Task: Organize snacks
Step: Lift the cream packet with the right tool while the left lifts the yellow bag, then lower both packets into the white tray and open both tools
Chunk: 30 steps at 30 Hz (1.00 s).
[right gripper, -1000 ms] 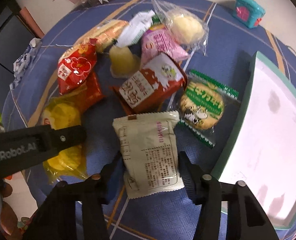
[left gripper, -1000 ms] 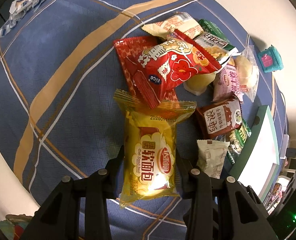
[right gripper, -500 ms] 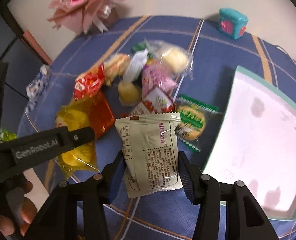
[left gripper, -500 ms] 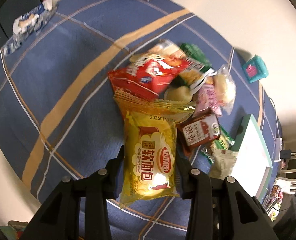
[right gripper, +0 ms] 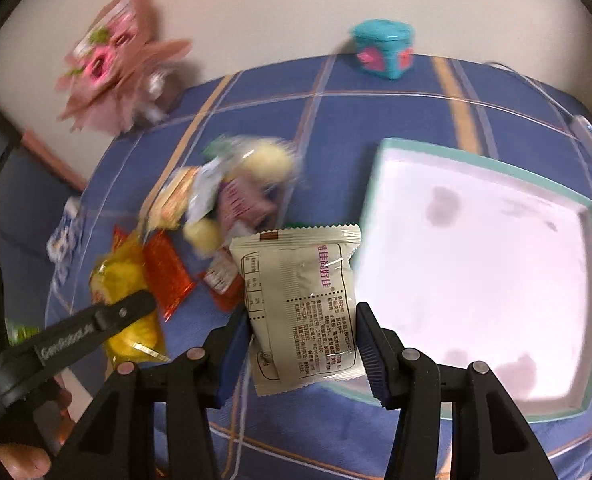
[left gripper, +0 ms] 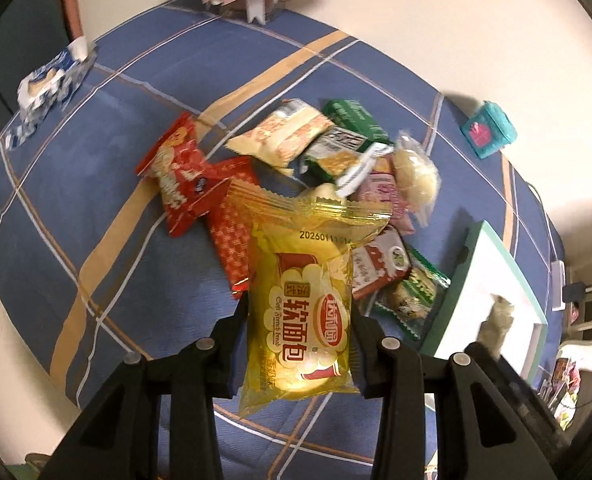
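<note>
- Left wrist view: the left gripper (left gripper: 299, 350) is seen at the bottom centre, its jaws pinching a yellow soft-bread packet (left gripper: 302, 316) by the two long edges, the packet's sealed top edge pointing up the frame.
- Behind the packet, in the middle of the frame, a heap of snacks is spread on a blue plaid tablecloth (left gripper: 107, 184): a red cracker bag (left gripper: 175, 174) at the left, a red patterned packet (left gripper: 231, 236) just beside it and partly hidden by the yellow packet, a cream-and-orange packet (left gripper: 283, 136) above, a green box (left gripper: 354, 120) at the upper middle, and a clear bag holding a pale round bun (left gripper: 414, 172) to the right.
- A brown-red packet (left gripper: 380, 266) and a green-edged biscuit packet (left gripper: 410, 296) are seen just right of the held packet.
- A teal-rimmed white tray (left gripper: 462, 256) is seen at the lower right, a small teal box (left gripper: 488, 130) at the upper right, and a blue-and-white wrapper (left gripper: 47, 84) at the upper left.
- Right wrist view: the right gripper (right gripper: 302, 340) is seen at the bottom centre, its jaws clamped on a beige snack packet (right gripper: 302, 304) held upright, printed side toward the camera.
- The packet is held at the near left corner of the tray (right gripper: 380, 160), which fills the right of the frame.
- The snack heap is blurred at centre left; the yellow packet (right gripper: 115, 280) is seen in the left gripper (right gripper: 135, 304) at the lower left.
- A pink flower bouquet (right gripper: 111, 76) is seen at the upper left and the teal box (right gripper: 384, 54) at the top centre.
</note>
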Tool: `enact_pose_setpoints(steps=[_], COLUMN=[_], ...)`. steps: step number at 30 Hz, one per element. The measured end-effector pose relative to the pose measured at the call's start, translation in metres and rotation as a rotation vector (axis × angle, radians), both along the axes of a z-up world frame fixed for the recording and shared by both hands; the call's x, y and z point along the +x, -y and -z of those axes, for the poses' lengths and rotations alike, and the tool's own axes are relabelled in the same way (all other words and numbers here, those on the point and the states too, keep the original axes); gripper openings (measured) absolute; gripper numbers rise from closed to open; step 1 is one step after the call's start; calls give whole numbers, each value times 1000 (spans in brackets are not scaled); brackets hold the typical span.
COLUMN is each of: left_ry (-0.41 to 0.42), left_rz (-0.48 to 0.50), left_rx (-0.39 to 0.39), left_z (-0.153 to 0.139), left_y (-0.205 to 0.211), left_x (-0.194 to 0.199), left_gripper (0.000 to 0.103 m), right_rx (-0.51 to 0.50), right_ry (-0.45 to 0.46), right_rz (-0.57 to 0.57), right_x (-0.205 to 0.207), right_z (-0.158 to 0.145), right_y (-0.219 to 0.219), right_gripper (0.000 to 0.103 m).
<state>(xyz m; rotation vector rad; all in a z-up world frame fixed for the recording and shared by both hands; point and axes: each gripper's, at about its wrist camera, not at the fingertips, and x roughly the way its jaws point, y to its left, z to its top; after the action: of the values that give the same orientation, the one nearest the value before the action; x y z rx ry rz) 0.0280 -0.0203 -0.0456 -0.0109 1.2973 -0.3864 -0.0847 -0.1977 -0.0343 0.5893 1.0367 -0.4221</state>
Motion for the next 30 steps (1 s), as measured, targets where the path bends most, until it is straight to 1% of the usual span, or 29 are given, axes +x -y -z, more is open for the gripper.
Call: enact_pose_setpoints(steps=[5, 9, 13, 17, 21, 24, 30], left_ry=[5, 37, 69, 99, 104, 131, 152], left_rz=[68, 128, 251, 370, 471, 533, 615], left_rx=[-35, -35, -42, -23, -24, -25, -37], left_z=[-4, -10, -15, -13, -5, -2, 6], left_y=[17, 35, 74, 117, 156, 181, 223], left_x=[-8, -16, -33, -51, -65, -78, -92], left_gripper=[42, 42, 42, 42, 42, 42, 42], right_rx=[-26, -29, -53, -61, -118, -152, -166], right_ry=[-24, -42, -81, -101, -123, -132, -120], right_rz=[135, 237, 353, 454, 503, 517, 566], right_x=[-31, -53, -78, -99, -111, -118, -129], right_z=[-5, -1, 1, 6, 8, 9, 12], right_y=[35, 61, 86, 112, 131, 141, 158], right_gripper=[54, 54, 54, 54, 54, 54, 54])
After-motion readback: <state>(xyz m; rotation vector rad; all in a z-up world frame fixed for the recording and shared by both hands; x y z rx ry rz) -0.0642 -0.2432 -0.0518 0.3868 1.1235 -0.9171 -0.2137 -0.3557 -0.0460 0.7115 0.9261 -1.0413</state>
